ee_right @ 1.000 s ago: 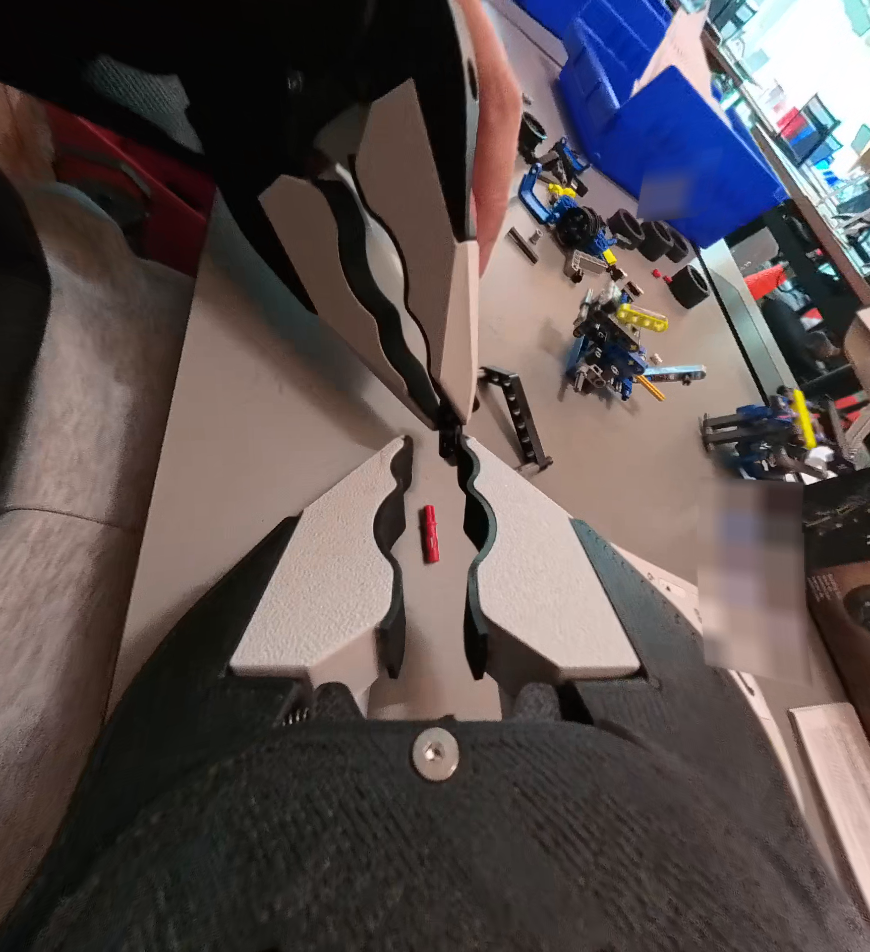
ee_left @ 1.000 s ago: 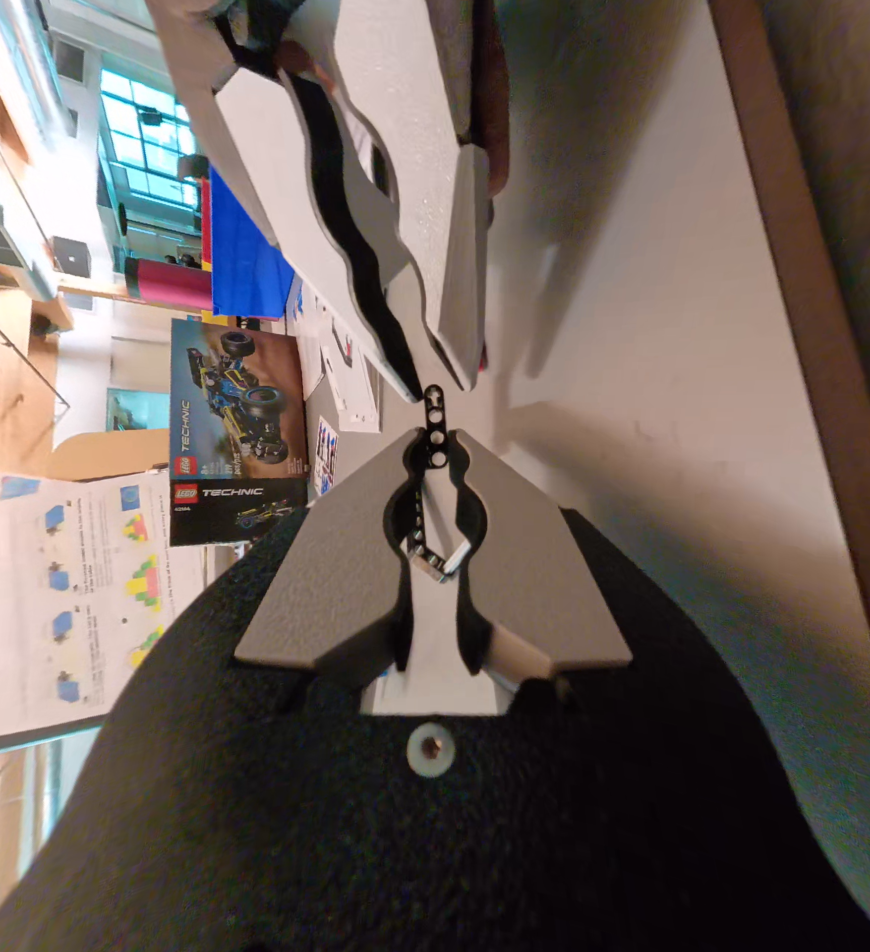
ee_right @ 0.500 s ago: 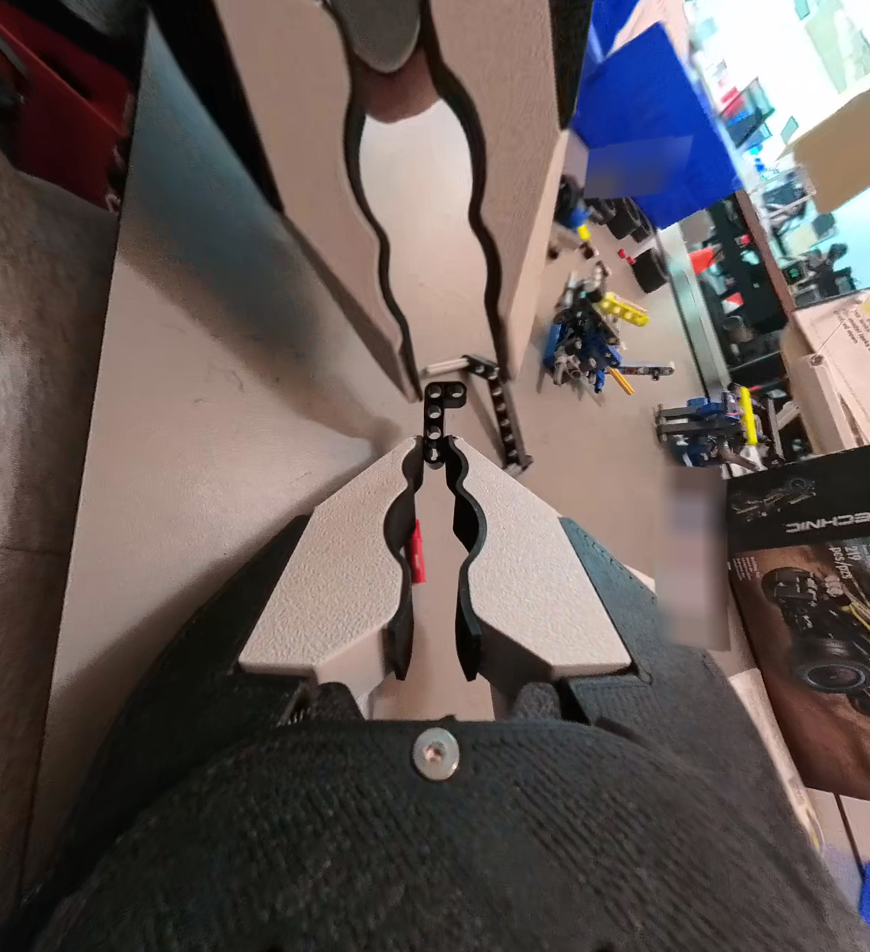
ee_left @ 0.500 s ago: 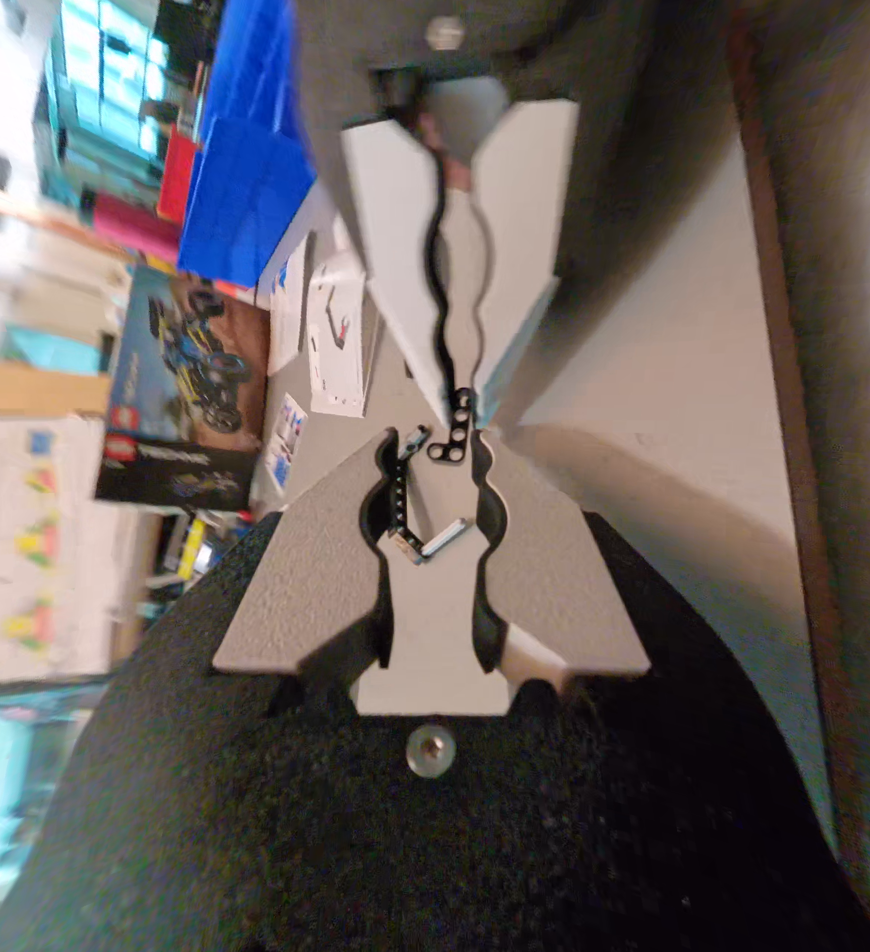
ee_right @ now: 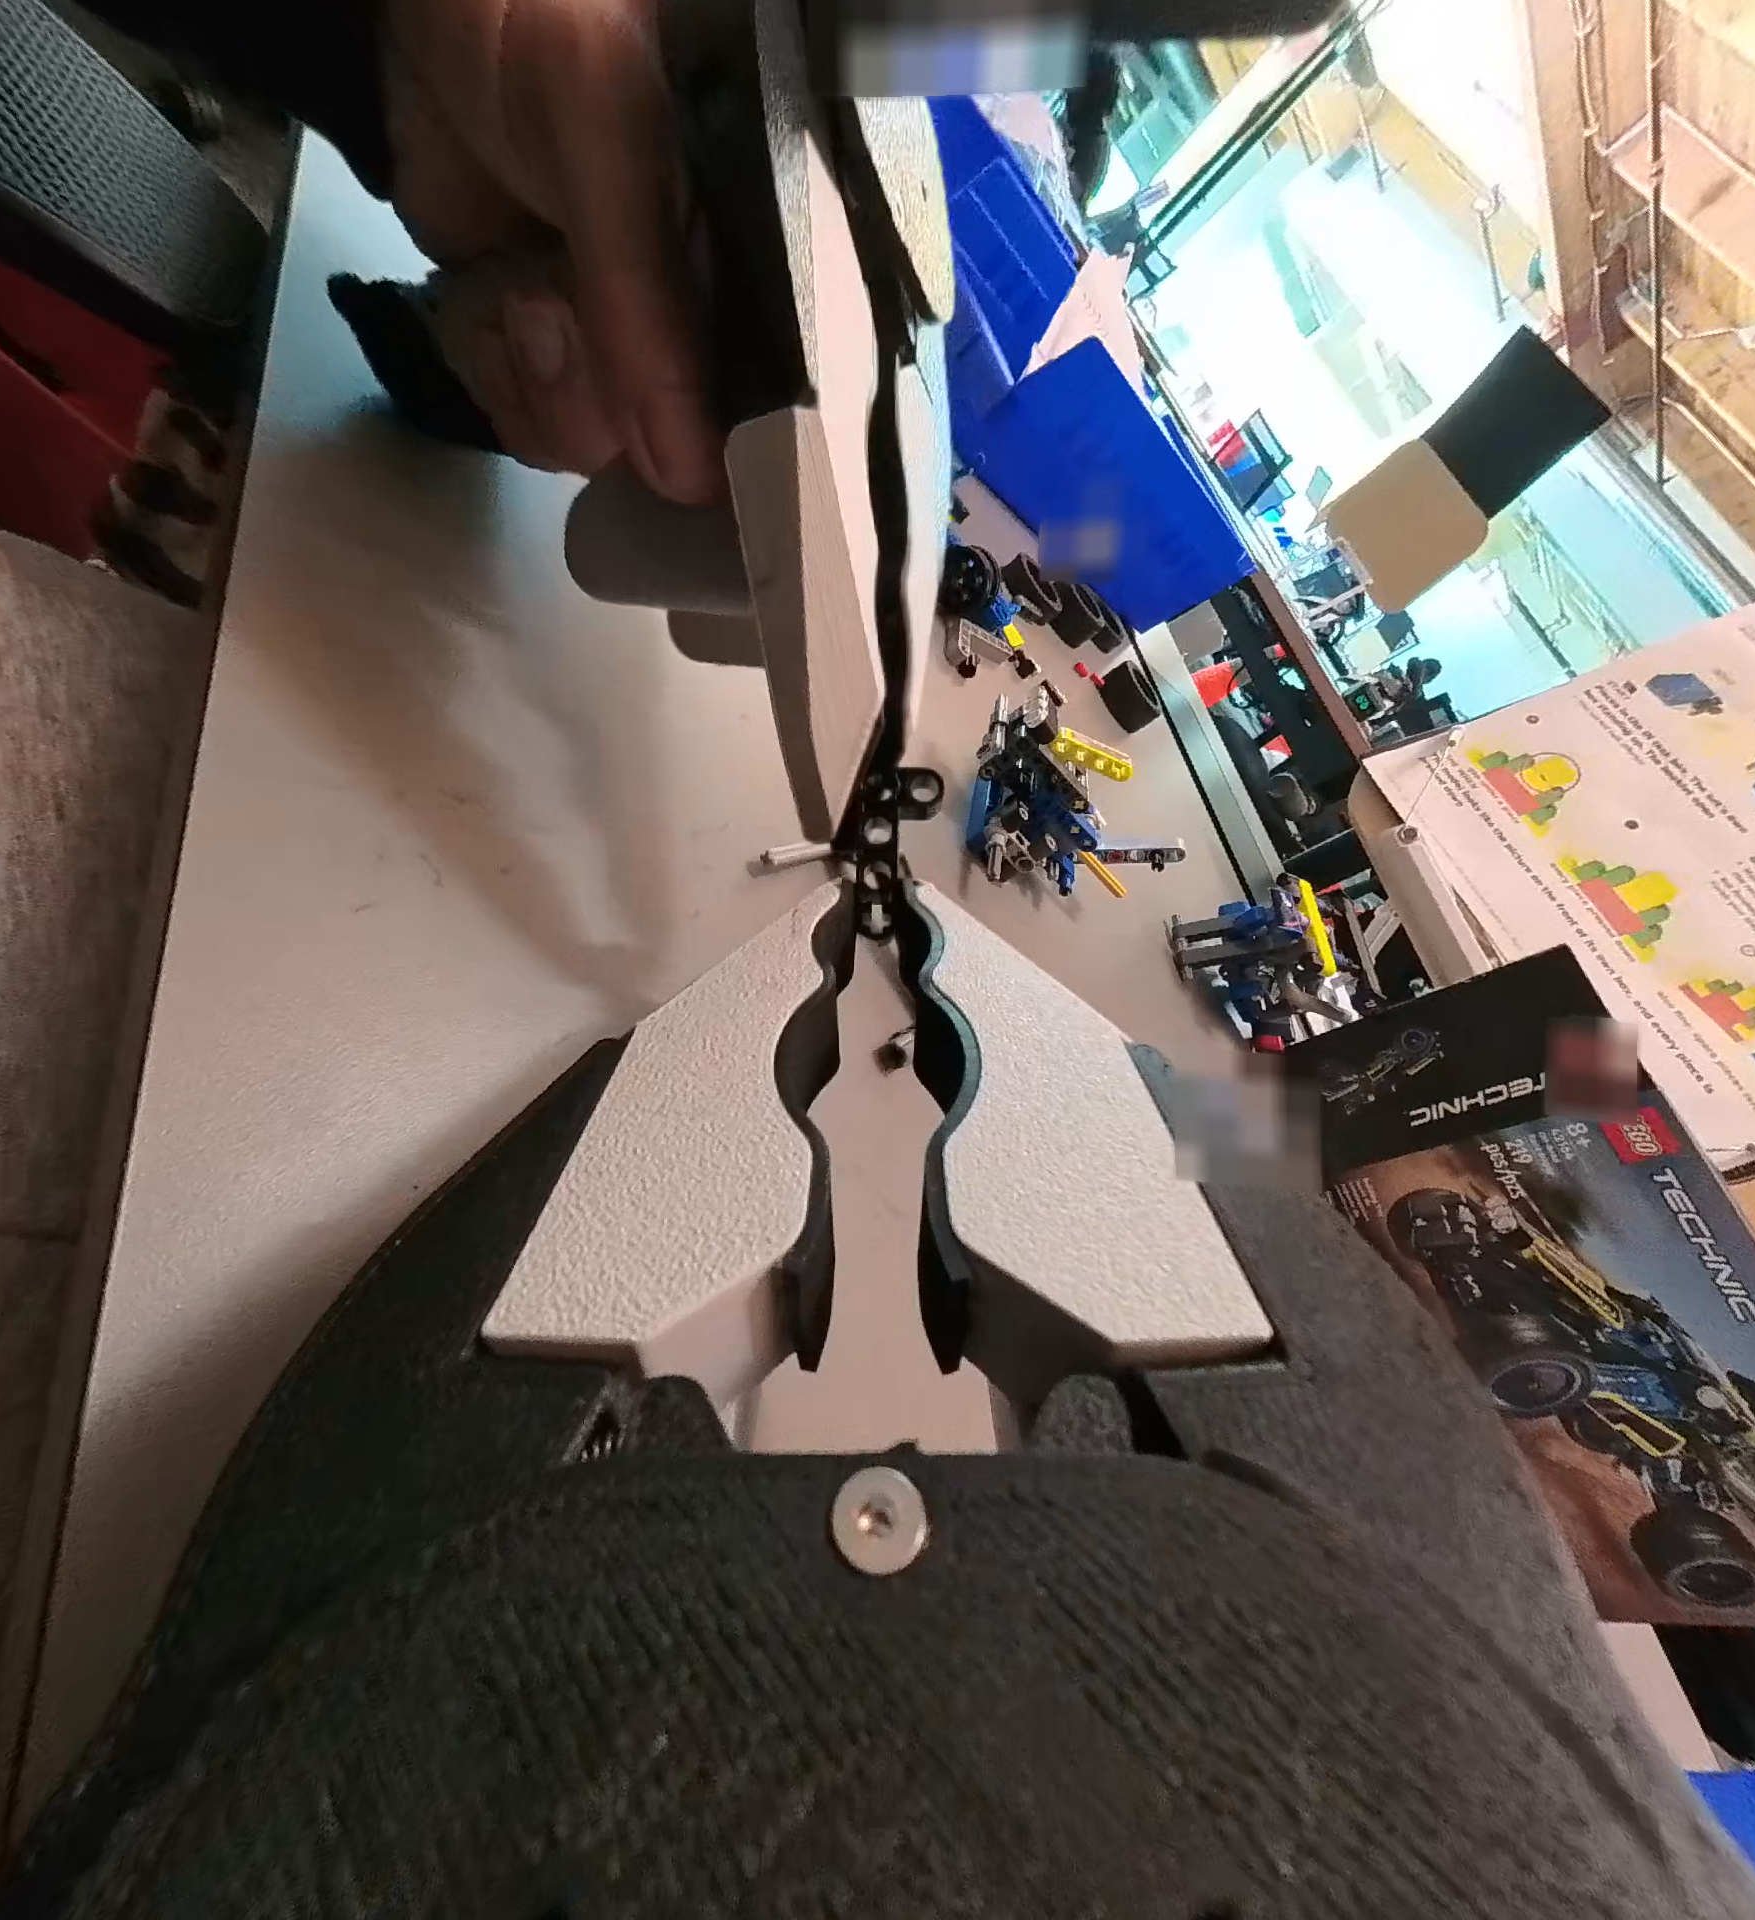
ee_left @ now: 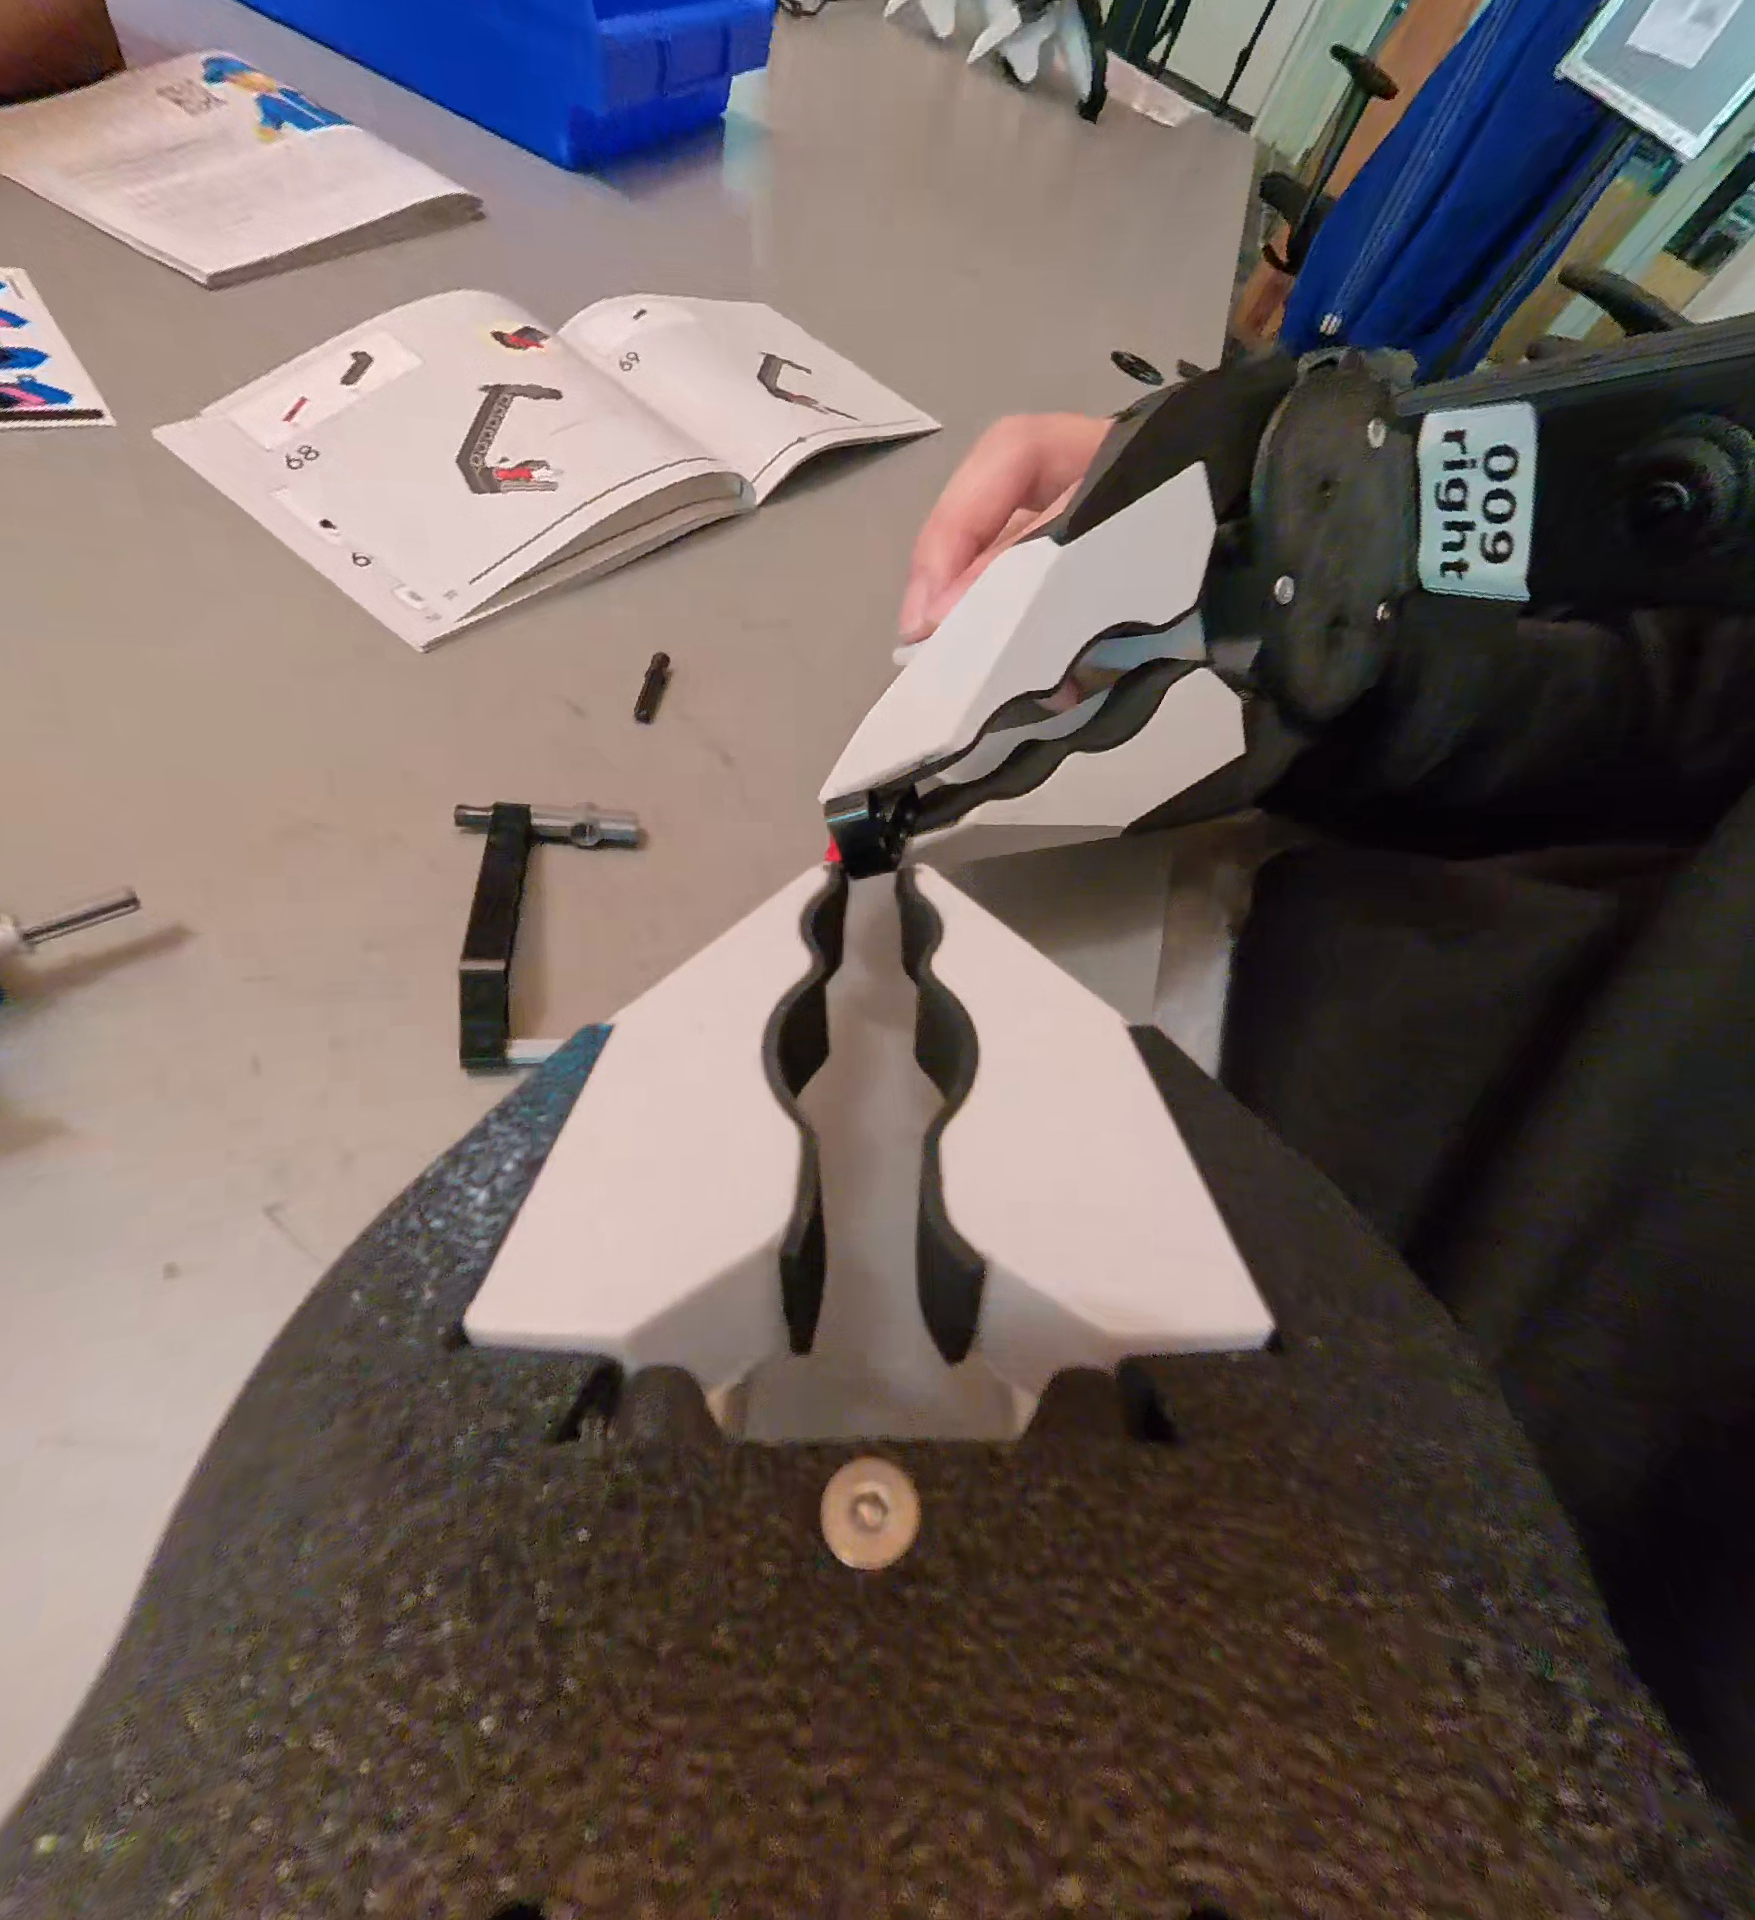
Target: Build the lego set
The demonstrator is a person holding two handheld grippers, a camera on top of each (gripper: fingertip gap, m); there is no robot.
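Note:
My right gripper [ee_right: 878, 904] is shut on the lower end of a black L-shaped beam with holes [ee_right: 878, 852] and holds it above the grey table [ee_right: 437, 831]. In the left wrist view the right gripper [ee_left: 878, 821] comes in from the right with the beam [ee_left: 868, 847] pinched at its tips. My left gripper [ee_left: 865, 888] points at the beam's end. Its jaws stand a little apart, with table showing between them. A small red bit [ee_left: 831, 852] shows beside the beam. In the right wrist view the left gripper [ee_right: 868, 790] comes down from above, edge-on.
On the table lie a black frame with a grey axle [ee_left: 494, 925], a black pin [ee_left: 651, 686], an open instruction booklet [ee_left: 540, 447] and a blue bin [ee_left: 561, 62]. A blue and yellow part-built model [ee_right: 1039, 800], tyres [ee_right: 1127, 696] and a product box [ee_right: 1631, 1351] lie to the right. Less than 4 cm separates the two grippers' tips.
A second ago my left gripper held the beam and my right was open. My right gripper closed on the beam, my left let go. Both have turned, and the left jaws have narrowed.

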